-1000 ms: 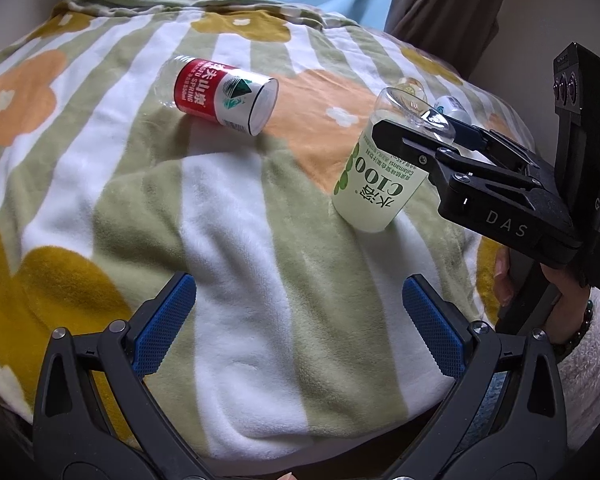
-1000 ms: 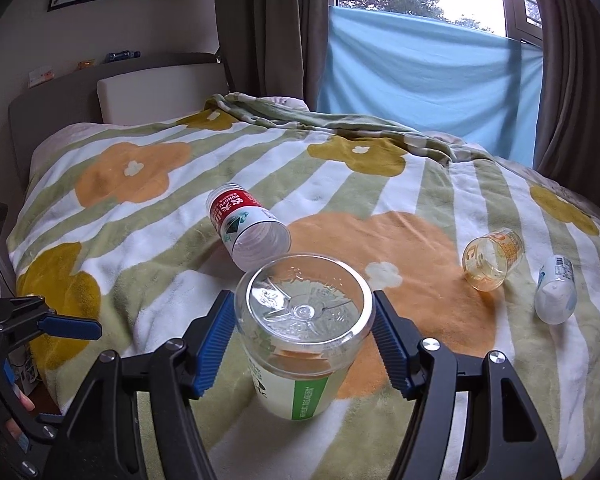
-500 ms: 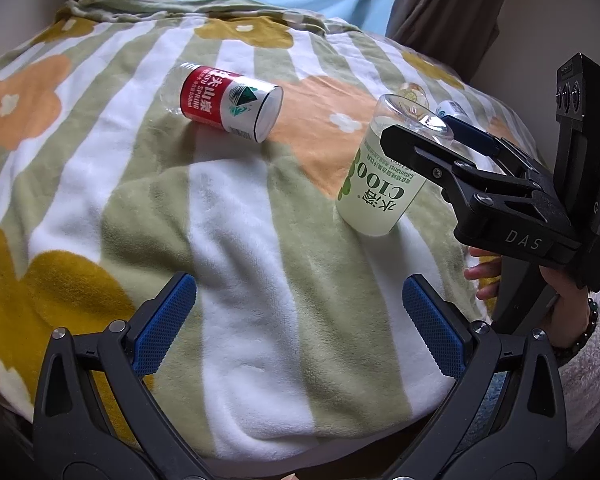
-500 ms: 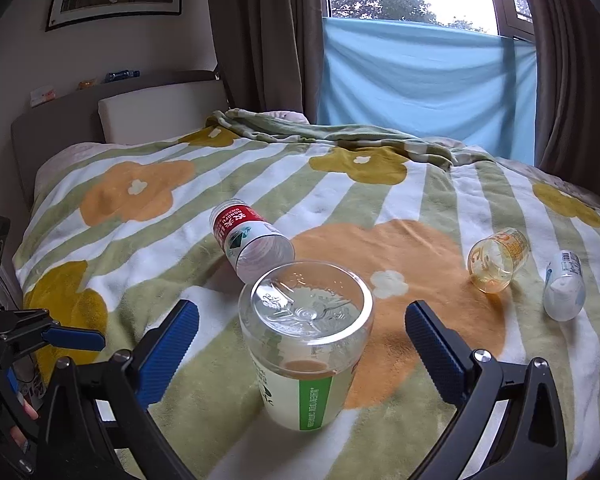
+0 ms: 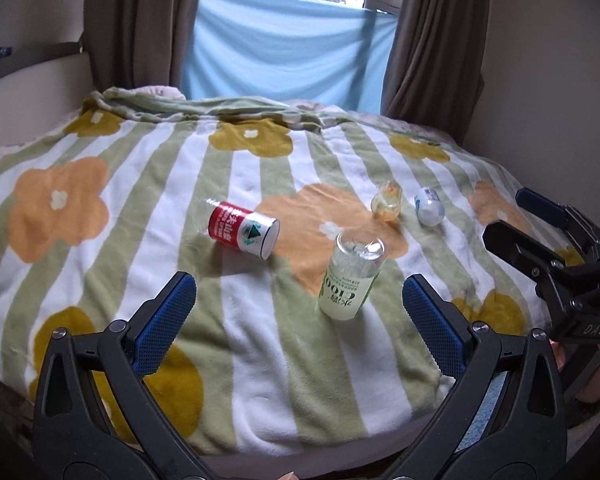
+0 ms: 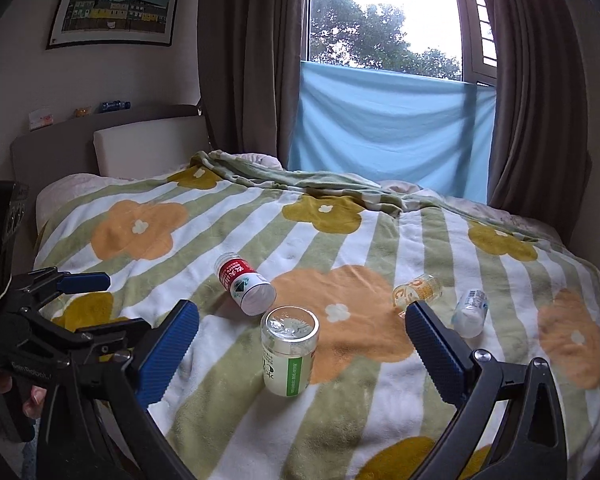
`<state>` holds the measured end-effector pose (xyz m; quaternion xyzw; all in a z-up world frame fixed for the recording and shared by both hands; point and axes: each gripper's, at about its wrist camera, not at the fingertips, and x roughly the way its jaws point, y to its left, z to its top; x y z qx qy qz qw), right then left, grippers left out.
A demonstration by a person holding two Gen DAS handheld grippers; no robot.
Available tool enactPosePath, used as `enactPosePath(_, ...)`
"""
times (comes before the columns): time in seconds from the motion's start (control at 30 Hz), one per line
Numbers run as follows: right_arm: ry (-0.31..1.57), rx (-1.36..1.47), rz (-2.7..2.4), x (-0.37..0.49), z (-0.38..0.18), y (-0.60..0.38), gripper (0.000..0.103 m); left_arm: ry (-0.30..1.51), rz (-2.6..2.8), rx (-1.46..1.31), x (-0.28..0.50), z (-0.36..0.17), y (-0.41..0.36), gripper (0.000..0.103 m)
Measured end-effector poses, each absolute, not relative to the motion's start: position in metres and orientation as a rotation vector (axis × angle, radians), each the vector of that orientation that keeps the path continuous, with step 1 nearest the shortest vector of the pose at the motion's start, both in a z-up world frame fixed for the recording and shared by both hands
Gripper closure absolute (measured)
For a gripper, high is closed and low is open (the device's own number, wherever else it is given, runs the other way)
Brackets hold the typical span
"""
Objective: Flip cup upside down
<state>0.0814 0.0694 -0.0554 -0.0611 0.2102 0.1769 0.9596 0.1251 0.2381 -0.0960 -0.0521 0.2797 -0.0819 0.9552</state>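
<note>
A clear cup with a green and white label (image 5: 350, 276) (image 6: 289, 350) stands upside down on the flowered blanket, base up, leaning slightly. My right gripper (image 6: 300, 354) is open and empty, pulled back from the cup, which sits between and beyond its blue pads. My left gripper (image 5: 298, 320) is open and empty, near the bed's front edge, left of the cup. The right gripper also shows at the right edge of the left wrist view (image 5: 540, 236).
A red-labelled cup (image 5: 244, 230) (image 6: 244, 288) lies on its side left of the standing cup. A small orange cup (image 5: 387, 201) (image 6: 418, 290) and a small white-blue cup (image 5: 430, 211) (image 6: 470, 312) lie further right. The blanket (image 5: 100, 208) covers the bed; curtains and window behind.
My right gripper opened, let go of the green-labelled cup and drew back. Both grippers pulled away from the bed and tilted up. The cup stays standing upside down.
</note>
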Motion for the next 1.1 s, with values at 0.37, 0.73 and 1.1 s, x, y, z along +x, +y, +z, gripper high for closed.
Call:
enactPosePath(0.37,0.332,-0.046,0.091,0.029,-0.010,0.039,0.000,0.374,-0.032,0.026,0.071,-0.037,0.229,0.000)
enactPosePath(0.73,0.303,0.001,0.050,0.011,-0.007,0.024,0.000,0.358,-0.010,0.005,0.056,-0.042,0.226,0.000)
enactPosePath(1.1,0.277,-0.017,0.027,0.000,-0.006,0.022,0.000,0.332,0.000,0.000,0.050,-0.042,0.221,0.000)
